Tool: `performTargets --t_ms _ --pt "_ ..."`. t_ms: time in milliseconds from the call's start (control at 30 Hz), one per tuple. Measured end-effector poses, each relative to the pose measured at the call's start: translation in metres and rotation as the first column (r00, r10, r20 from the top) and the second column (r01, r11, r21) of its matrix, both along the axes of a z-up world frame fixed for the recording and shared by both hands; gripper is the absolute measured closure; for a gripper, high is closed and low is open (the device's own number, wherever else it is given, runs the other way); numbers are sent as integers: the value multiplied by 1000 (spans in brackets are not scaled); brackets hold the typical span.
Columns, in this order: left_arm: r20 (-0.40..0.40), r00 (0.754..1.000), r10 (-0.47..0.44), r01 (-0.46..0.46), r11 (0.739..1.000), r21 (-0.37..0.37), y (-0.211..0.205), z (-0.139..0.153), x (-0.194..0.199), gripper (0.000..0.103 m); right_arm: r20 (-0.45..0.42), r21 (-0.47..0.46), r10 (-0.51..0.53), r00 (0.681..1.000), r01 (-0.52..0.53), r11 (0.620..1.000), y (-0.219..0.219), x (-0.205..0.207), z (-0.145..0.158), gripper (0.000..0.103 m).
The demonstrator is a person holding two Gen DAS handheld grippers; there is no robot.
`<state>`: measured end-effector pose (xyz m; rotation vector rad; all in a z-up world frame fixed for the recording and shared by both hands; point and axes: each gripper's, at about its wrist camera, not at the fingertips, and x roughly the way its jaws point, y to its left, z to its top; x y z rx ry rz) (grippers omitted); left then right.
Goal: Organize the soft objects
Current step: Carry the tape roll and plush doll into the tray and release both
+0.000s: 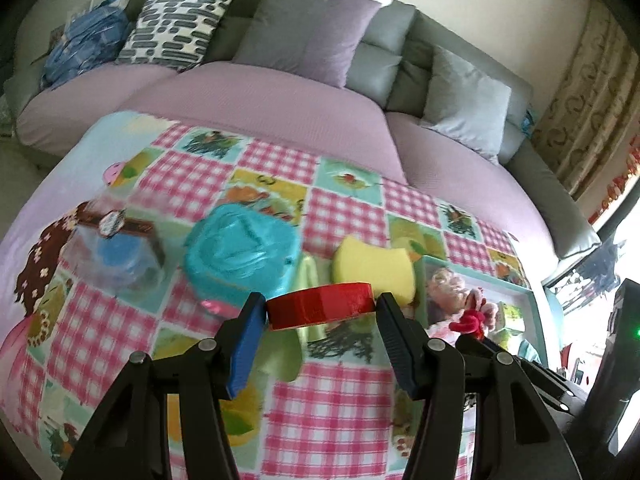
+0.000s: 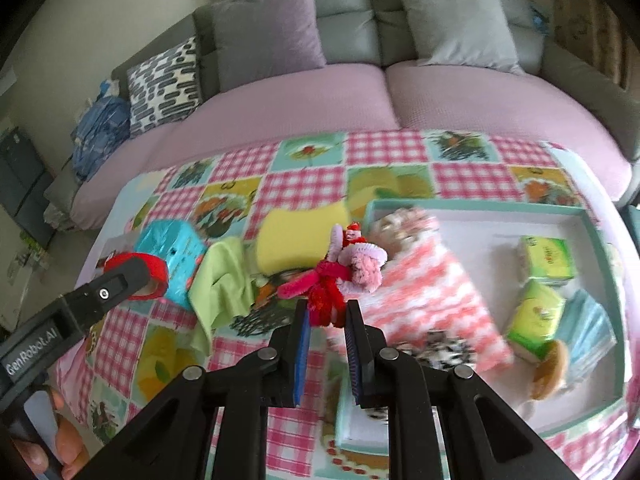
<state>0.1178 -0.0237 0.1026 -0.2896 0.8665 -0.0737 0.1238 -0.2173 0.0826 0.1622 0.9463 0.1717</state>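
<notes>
My left gripper (image 1: 320,307) is shut on a red tape roll (image 1: 320,305), held above the checked tablecloth; the same roll (image 2: 154,266) shows at the left of the right wrist view. My right gripper (image 2: 327,306) is shut on the stem of a red and pink pipe-cleaner flower bunch (image 2: 340,268), lifted near the tray's left end. A yellow sponge (image 2: 298,236) and a green cloth (image 2: 220,284) lie on the table between the two grippers. A pink-and-white knitted cloth (image 2: 424,292) lies in the teal-rimmed tray (image 2: 472,203).
The tray also holds two green tissue packs (image 2: 546,258), blue masks (image 2: 588,328) and a brown puff (image 2: 550,368). A teal packet (image 1: 244,248) and a clear container (image 1: 116,252) stand at the table's left. Behind the table is a sofa (image 1: 260,92) with cushions.
</notes>
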Motion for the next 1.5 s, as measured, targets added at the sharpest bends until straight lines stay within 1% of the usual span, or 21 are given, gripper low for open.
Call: performTargets --t_ms 200,300,433,600,700,767,867,1000,1133,1200,1267,1333,1500 --pt "13 996 -89 89 996 13 -42 0 7 44 23 -34 -92 995 93 995 -37 -3 9 85" --pt "22 991 -133 132 991 25 -62 -1 10 44 20 -21 -137 990 138 990 -58 -4 10 85" --pt "39 979 -201 200 979 40 -89 -2 13 44 19 -19 -210 977 211 977 -88 -6 9 85" --pt "39 961 -275 272 961 54 -117 -5 15 44 -1 -18 -291 957 291 956 -123 -10 3 85" --pt "22 948 -318 317 947 59 -134 -6 17 44 -8 -6 -342 940 342 940 -145 -13 1 85" --pt "8 936 -352 350 933 80 -148 -6 20 44 -11 -16 -373 928 373 928 -157 -13 -1 85" --pt "-6 917 -399 397 910 123 -173 -7 26 44 -26 -27 -420 907 419 907 -175 -15 -6 85" --pt "-28 889 -456 455 879 141 -205 -14 34 44 -49 -9 -459 887 459 888 -192 -18 -13 85" --pt "-37 871 -490 489 857 165 -225 -26 38 44 -56 -6 -481 875 481 876 -203 -21 -17 85" --pt "-60 864 -501 504 850 154 -232 -35 41 44 -69 -6 -485 872 486 874 -207 -20 -22 85" --pt "-73 861 -503 508 847 155 -237 -40 42 44 -79 -11 -489 869 490 872 -210 -20 -25 85" --pt "-78 860 -504 510 842 175 -241 -44 41 44 -86 -13 -491 867 492 871 -210 -20 -27 84" --pt "-85 861 -501 508 842 181 -242 -46 41 44 -90 -17 -487 869 488 873 -209 -20 -27 82"
